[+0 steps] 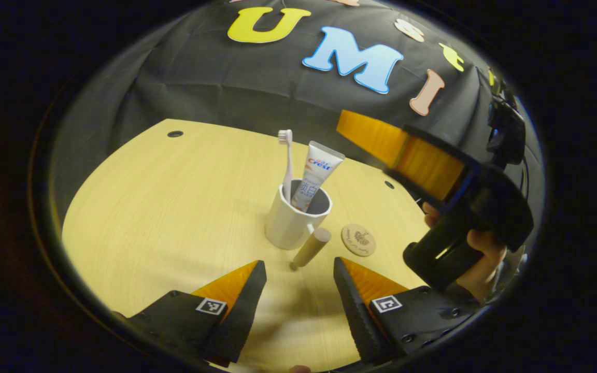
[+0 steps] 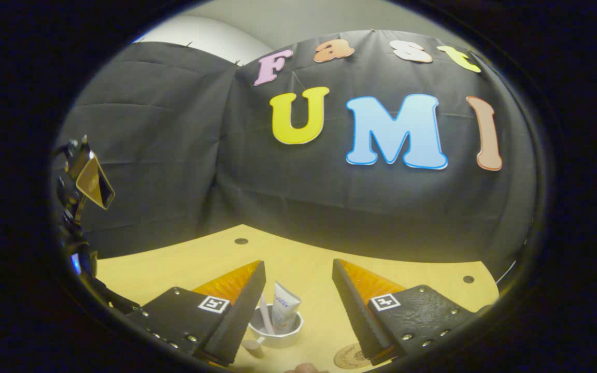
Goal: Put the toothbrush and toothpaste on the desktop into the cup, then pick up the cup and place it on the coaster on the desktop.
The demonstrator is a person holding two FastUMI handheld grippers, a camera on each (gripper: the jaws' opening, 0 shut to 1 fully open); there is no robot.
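A white cup [image 1: 293, 220] with a wooden handle [image 1: 311, 247] stands upright on the pale wooden desktop [image 1: 164, 207]. In it lean a pink toothbrush [image 1: 287, 160], bristles up, and a white toothpaste tube [image 1: 316, 173]. A small round wooden coaster [image 1: 358, 240] lies flat just right of the cup, with nothing on it. My left gripper [image 1: 298, 269] is open, low, its fingers either side of the handle and short of it. My right gripper [image 1: 353, 132], held in a hand [image 1: 477, 254], hovers above and right of the cup. In the right gripper view it [image 2: 298, 269] is open over the cup [image 2: 278, 329], toothpaste [image 2: 284, 305] and coaster [image 2: 353, 356].
The desktop has small dark holes [image 1: 175, 133] near its far edge, and the black cloth wall rises right behind it. Bare wood stretches left of the cup. Dark gear [image 2: 83, 191] hangs at the left edge of the right gripper view.
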